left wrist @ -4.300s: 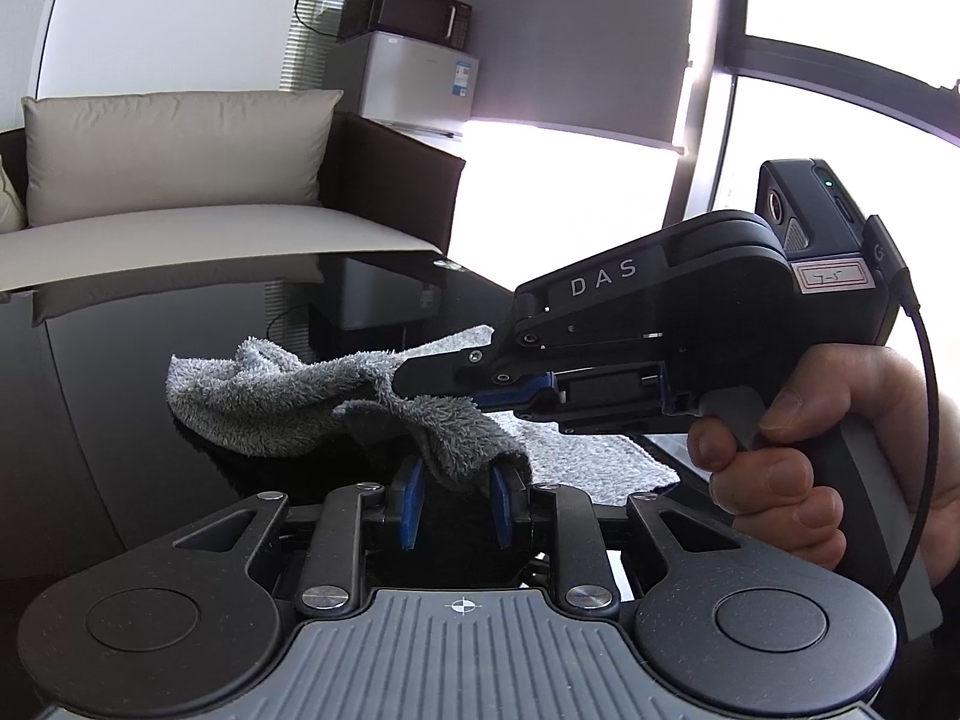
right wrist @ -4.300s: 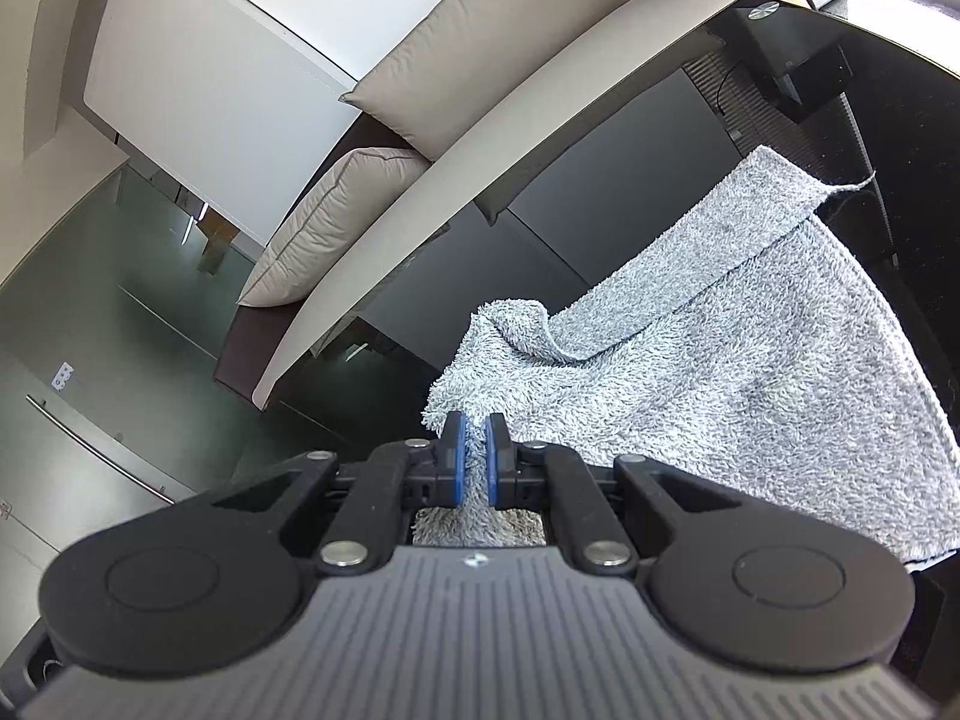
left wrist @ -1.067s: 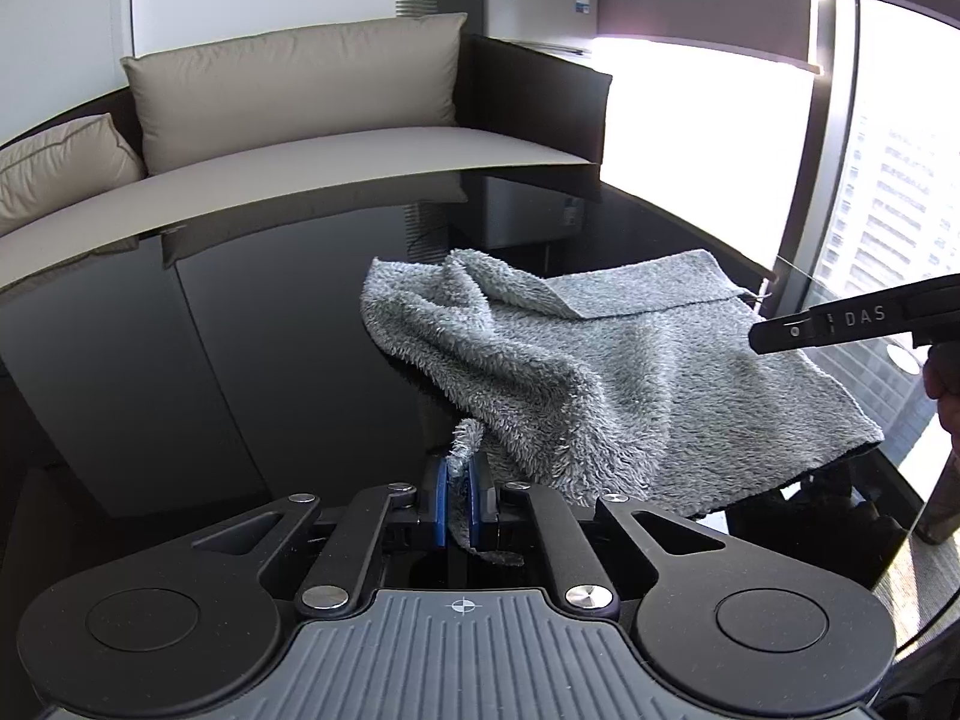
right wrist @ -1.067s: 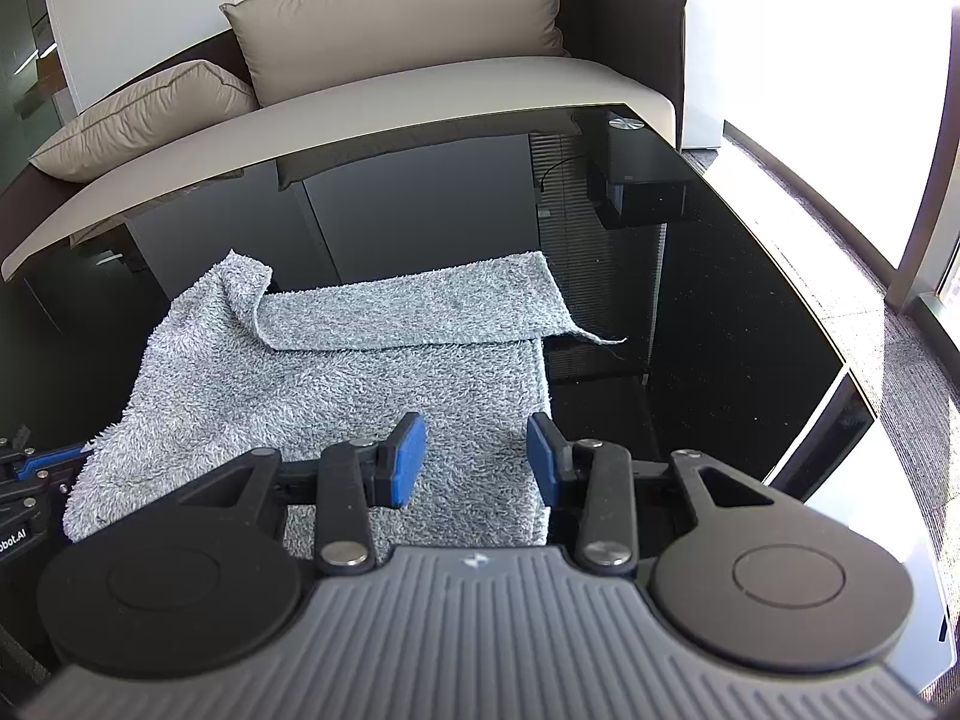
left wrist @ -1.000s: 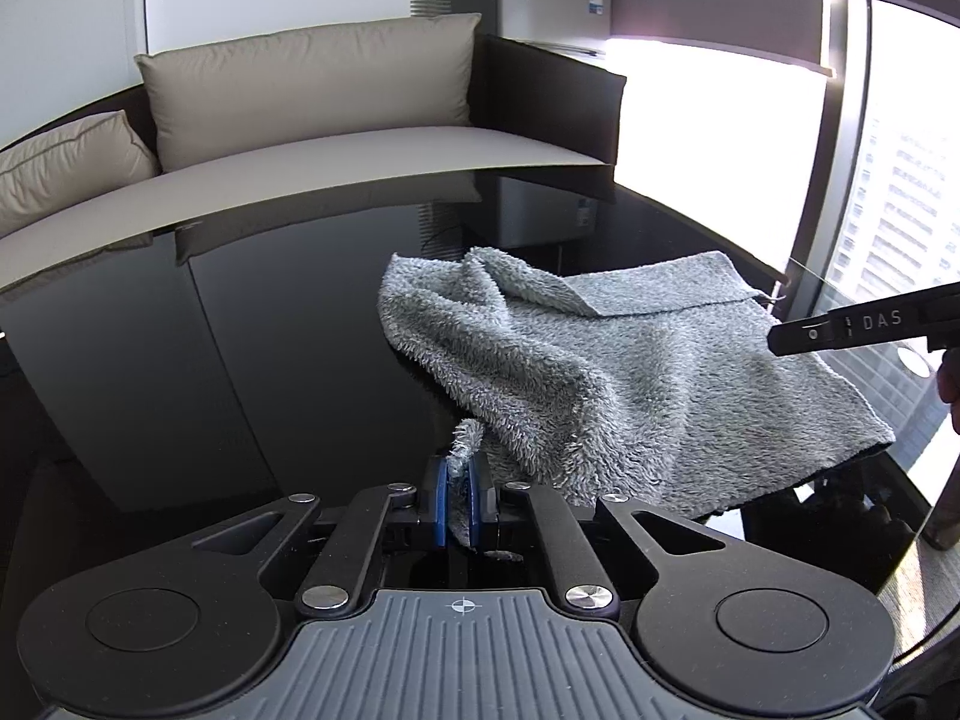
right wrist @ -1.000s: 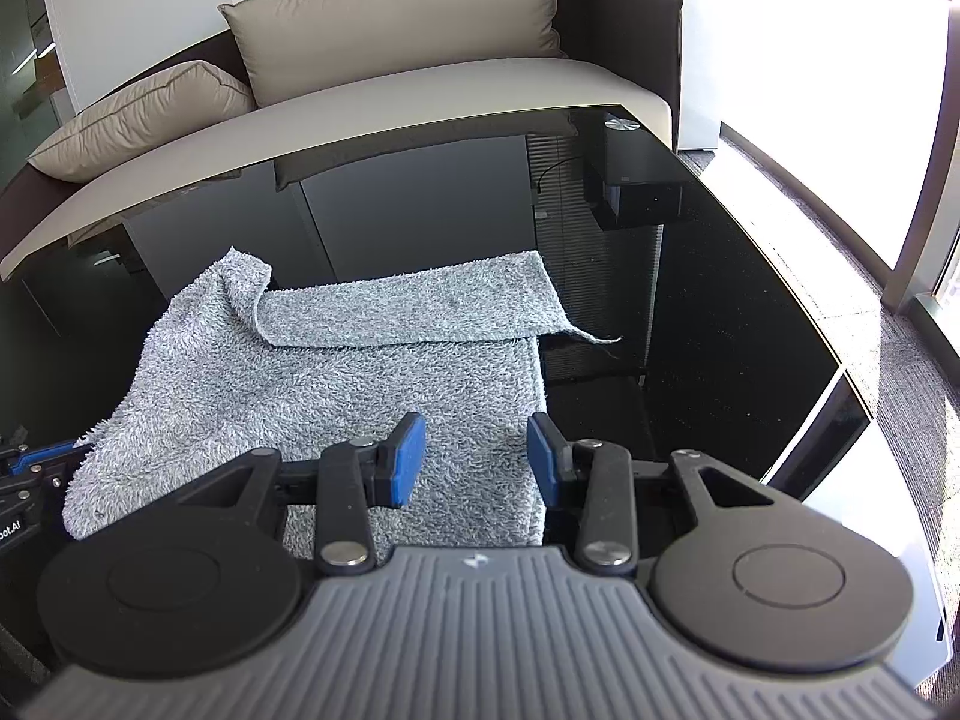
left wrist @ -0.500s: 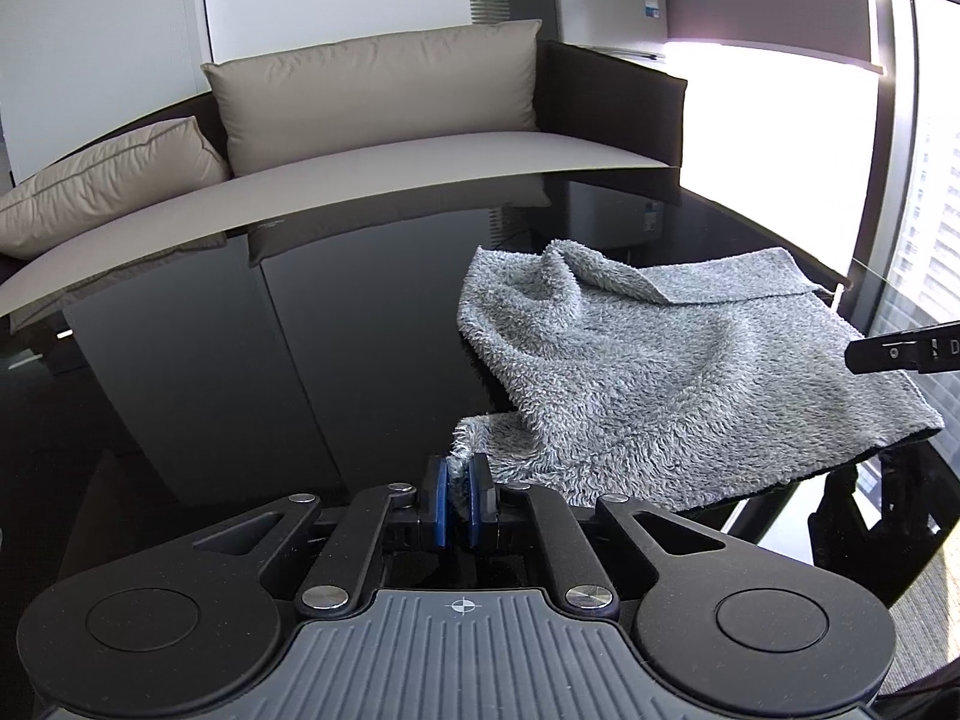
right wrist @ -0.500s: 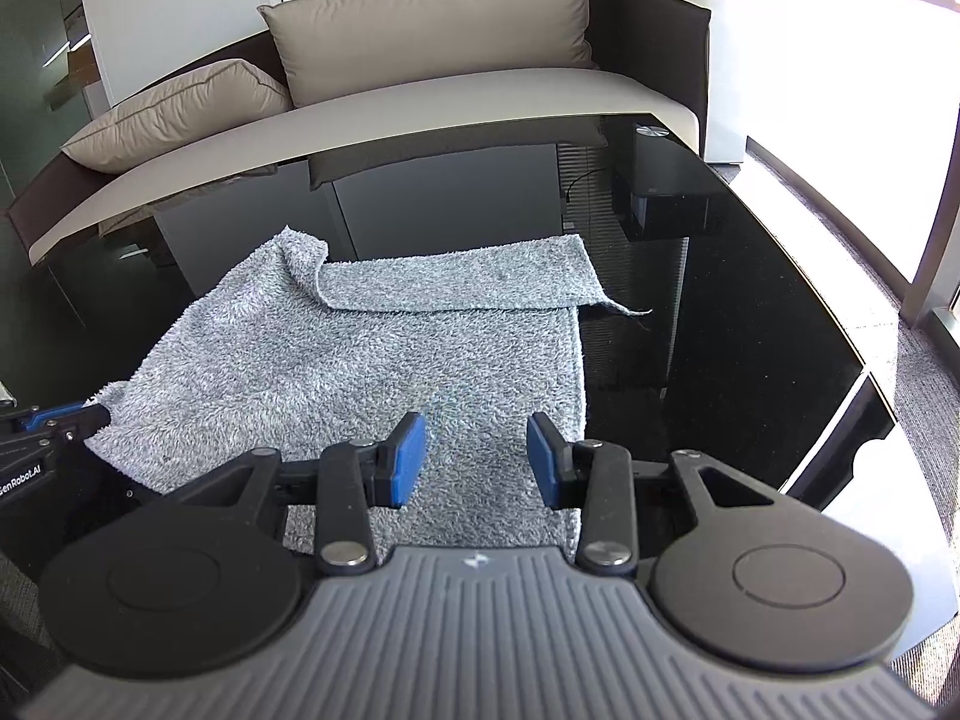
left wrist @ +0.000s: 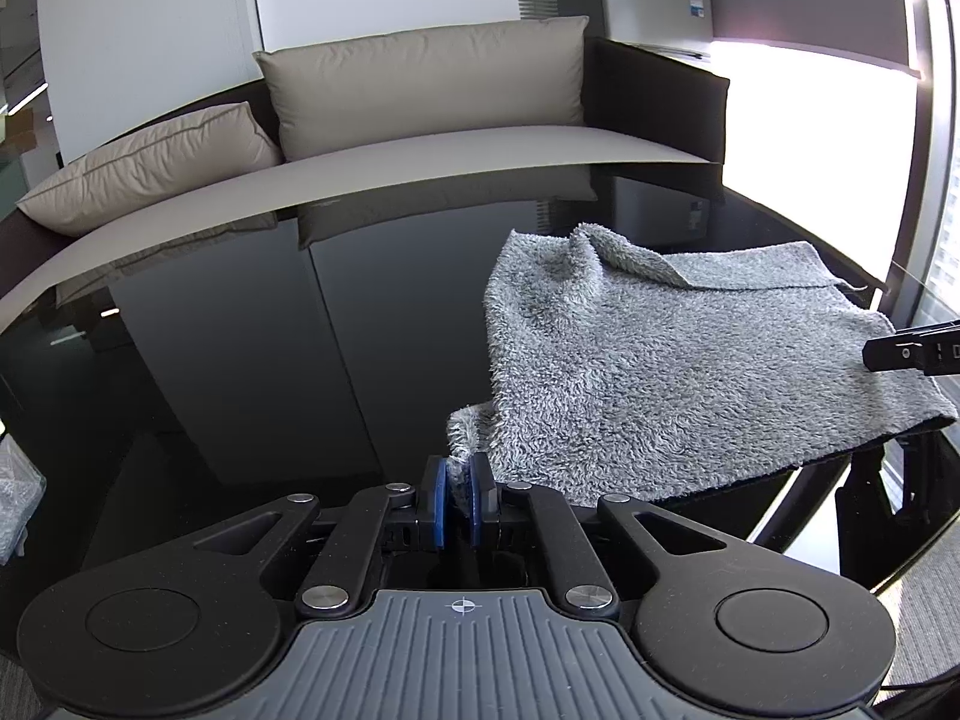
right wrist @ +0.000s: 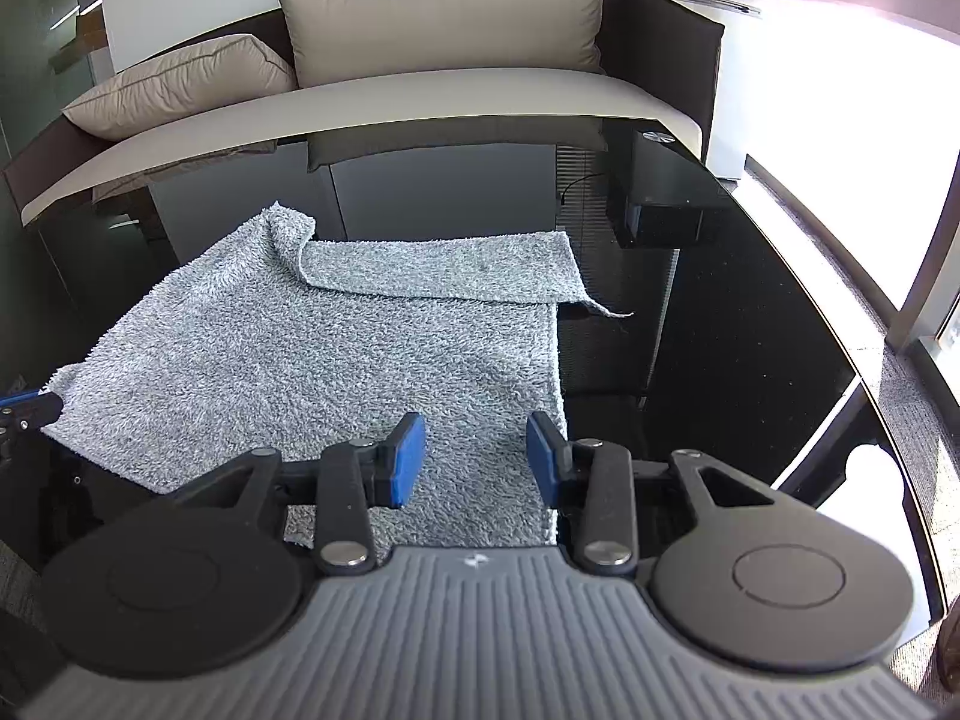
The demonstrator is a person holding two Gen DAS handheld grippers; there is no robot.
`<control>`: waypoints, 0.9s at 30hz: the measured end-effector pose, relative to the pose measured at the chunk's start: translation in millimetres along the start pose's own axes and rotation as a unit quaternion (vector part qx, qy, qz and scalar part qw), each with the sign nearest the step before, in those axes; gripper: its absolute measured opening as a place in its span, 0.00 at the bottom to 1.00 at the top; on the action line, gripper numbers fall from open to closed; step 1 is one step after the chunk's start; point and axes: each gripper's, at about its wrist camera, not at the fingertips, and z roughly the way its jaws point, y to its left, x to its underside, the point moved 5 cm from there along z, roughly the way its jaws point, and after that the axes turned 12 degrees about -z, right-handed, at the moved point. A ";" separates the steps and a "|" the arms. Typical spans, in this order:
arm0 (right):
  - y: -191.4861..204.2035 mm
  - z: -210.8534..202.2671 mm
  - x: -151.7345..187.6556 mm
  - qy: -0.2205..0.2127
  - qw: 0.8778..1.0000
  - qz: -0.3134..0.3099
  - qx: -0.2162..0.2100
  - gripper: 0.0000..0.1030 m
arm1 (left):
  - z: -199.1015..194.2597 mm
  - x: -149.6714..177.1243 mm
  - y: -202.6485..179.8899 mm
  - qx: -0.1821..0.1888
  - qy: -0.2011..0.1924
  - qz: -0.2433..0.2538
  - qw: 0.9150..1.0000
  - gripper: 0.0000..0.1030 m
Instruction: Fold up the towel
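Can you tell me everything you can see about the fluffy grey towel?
The towel is grey, fuzzy terry cloth, spread mostly flat on the shiny black table. Its far edge is flopped back over itself in a strip, with a bump at one far corner. The near edge hangs slightly off the table. The left gripper pinches its near left corner between blue pads. The right gripper hovers open above the near right part, not gripping it.
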 end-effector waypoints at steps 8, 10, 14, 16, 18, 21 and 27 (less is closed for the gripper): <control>-12.6 1.7 1.4 -0.002 1.000 0.005 -0.002 0.38 | -21.7 5.7 11.7 -0.011 -0.004 -0.065 0.998 0.12; -13.2 2.6 0.9 -0.002 1.000 0.002 0.000 0.38 | -25.4 4.6 17.1 -0.016 -0.006 -0.075 0.997 0.12; -15.7 3.4 0.5 -0.002 1.000 0.004 -0.001 0.38 | -33.2 1.2 26.6 -0.020 -0.012 -0.087 0.996 0.12; -15.1 3.9 0.4 -0.002 1.000 0.004 0.000 0.38 | -36.2 -1.8 29.4 -0.016 -0.017 -0.090 0.996 0.11; -14.0 4.1 0.3 -0.002 1.000 0.004 0.001 0.38 | -34.2 -5.9 27.3 -0.005 -0.021 -0.087 0.996 0.13; -11.7 2.8 0.7 -0.002 1.000 0.002 0.002 0.39 | -28.7 -15.2 17.0 0.006 -0.030 -0.068 0.997 0.13; -8.8 2.2 1.5 -0.001 1.000 -0.004 0.004 0.38 | -7.0 -20.6 -7.7 0.024 -0.019 -0.026 0.999 0.14</control>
